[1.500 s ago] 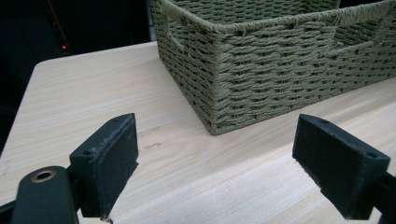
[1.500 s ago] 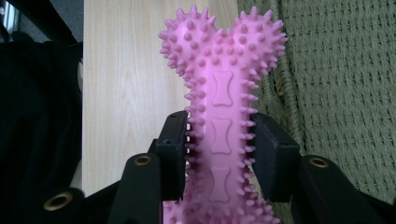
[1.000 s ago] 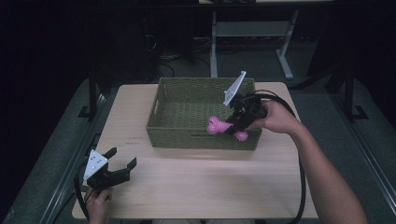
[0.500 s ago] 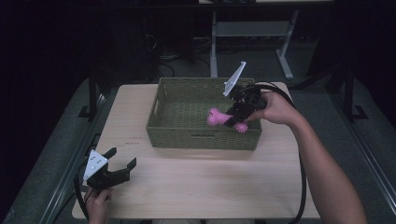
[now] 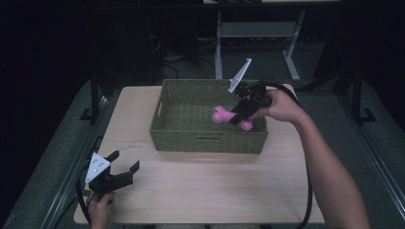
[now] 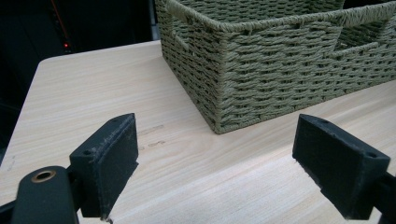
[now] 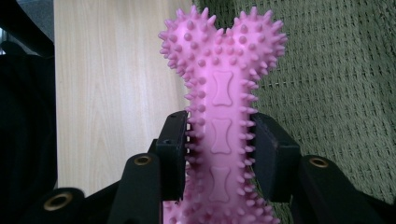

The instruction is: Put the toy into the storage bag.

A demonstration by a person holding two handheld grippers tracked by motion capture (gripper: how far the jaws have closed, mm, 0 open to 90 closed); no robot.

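A pink spiky bone toy (image 5: 224,116) (image 7: 222,107) hangs over the inside of the woven green basket (image 5: 167,133), near its right end. My right gripper (image 5: 237,117) (image 7: 219,154) is shut on the toy's shaft, both pads pressing its sides. At the table's front left corner my left gripper (image 5: 125,164) (image 6: 215,172) rests low over the wood, open, with nothing between its fingers. The basket's near corner (image 6: 219,93) stands just ahead of it.
The light wooden table (image 5: 205,186) has free room in front of the basket and to its left. A metal stand (image 5: 258,28) and cables are on the dark floor beyond the table. The right gripper's cable (image 5: 308,191) trails down along the forearm.
The right gripper has carried the pink toy leftward and slightly up, from the basket's right front corner to over its interior. The left gripper has stayed put.
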